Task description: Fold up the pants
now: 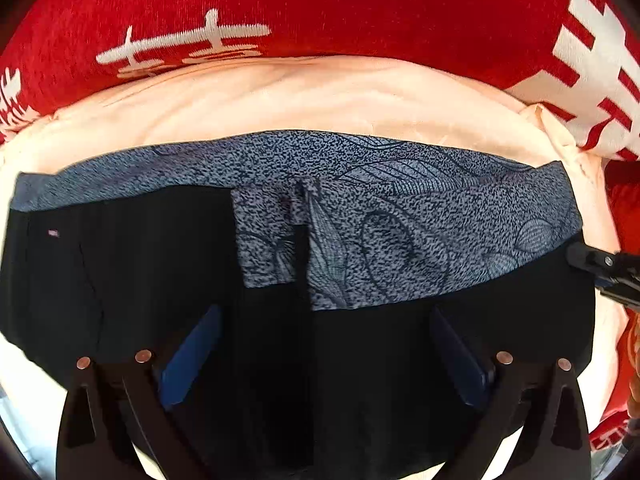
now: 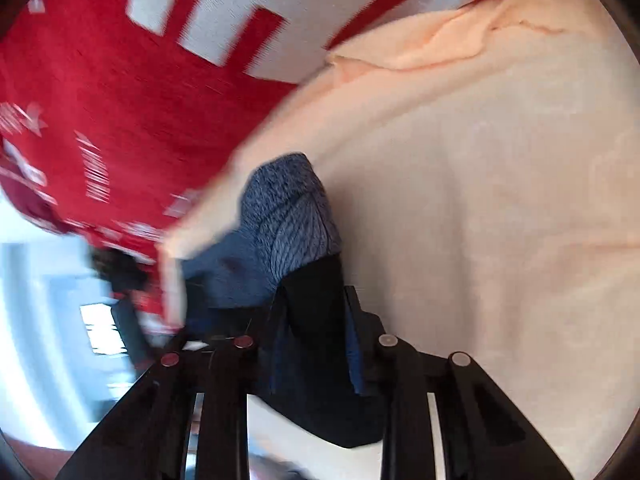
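Observation:
The pants (image 1: 400,240) lie flat across a peach cloth, black with a speckled grey-blue patterned panel folded over the top. My left gripper (image 1: 326,340) hangs straight above the black part. Its blue pads (image 1: 192,356) stand wide apart, so it is open and holds nothing. My right gripper (image 1: 588,264) reaches in at the pants' right edge. In the right wrist view, a bunched end of the pants (image 2: 288,216) fills the narrow gap of the right gripper (image 2: 316,320), which is shut on the fabric. That view is blurred.
The peach cloth (image 1: 320,96) (image 2: 480,200) covers a red blanket with white characters (image 1: 360,8) (image 2: 120,120). The blanket runs behind the pants and off to the sides. A bright floor area (image 2: 40,300) shows beyond the blanket's edge.

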A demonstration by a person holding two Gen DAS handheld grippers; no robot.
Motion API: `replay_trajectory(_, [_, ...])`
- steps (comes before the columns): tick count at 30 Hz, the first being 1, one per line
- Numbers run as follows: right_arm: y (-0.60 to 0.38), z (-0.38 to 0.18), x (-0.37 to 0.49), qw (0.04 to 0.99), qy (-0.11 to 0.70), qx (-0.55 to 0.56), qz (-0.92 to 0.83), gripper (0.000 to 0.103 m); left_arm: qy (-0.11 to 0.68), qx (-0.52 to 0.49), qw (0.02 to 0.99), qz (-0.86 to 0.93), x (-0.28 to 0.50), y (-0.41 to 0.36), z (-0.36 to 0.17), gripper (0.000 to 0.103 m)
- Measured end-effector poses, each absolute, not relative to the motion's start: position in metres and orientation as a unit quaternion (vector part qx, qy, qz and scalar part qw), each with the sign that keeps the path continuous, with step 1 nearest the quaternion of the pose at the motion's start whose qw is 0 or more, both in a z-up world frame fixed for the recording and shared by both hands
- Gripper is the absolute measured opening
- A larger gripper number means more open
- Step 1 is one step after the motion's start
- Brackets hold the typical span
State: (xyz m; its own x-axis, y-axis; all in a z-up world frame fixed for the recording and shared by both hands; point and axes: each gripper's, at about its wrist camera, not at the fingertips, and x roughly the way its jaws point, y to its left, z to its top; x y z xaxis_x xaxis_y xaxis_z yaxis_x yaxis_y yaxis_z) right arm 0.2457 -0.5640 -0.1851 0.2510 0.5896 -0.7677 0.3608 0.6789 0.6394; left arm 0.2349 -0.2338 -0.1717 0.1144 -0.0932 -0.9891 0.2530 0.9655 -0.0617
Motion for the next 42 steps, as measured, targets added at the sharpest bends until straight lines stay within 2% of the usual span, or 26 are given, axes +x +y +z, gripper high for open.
replay_trajectory(3, [-0.556,-0.185,0.249,0.698,0.619,0.358,0.04,0.034,0.651,0.092,0.745,-0.107,0.231,-0.233,-0.159,0.103])
replay_trajectory(5, [-0.548,-0.172,0.247,0.715,0.625,0.314,0.019,0.046,0.65,0.096,0.747,-0.101,0.226,-0.224,-0.146,0.103])
replay_trajectory(12, [-0.498,-0.106,0.218,0.764,0.62,0.181,0.006,0.047,0.65,0.075,0.752,-0.075,0.2,-0.17,-0.111,0.103])
replay_trajectory(15, [-0.451,-0.095,0.224,0.774,0.615,0.145,0.04,0.047,0.657,0.06,0.749,-0.068,0.192,-0.153,-0.11,0.103])
replay_trajectory(22, [-0.352,-0.148,0.249,0.739,0.664,0.083,0.076,0.048,0.668,0.031,0.741,-0.053,0.17,-0.105,-0.111,0.103])
replay_trajectory(25, [-0.333,-0.146,0.252,0.743,0.664,0.058,0.057,0.054,0.672,0.024,0.738,-0.052,0.161,-0.087,-0.108,0.103])
replay_trajectory(33, [-0.279,-0.129,0.244,0.729,0.679,0.017,0.085,0.054,0.692,-0.02,0.721,-0.038,0.148,-0.056,-0.126,0.103])
replay_trajectory(37, [-0.265,-0.116,0.24,0.73,0.678,0.018,0.08,0.066,0.688,-0.029,0.724,-0.036,0.142,-0.043,-0.121,0.103])
replay_trajectory(42, [-0.251,-0.106,0.243,0.731,0.677,0.013,0.086,0.068,0.683,-0.062,0.727,-0.035,0.141,-0.018,-0.117,0.103])
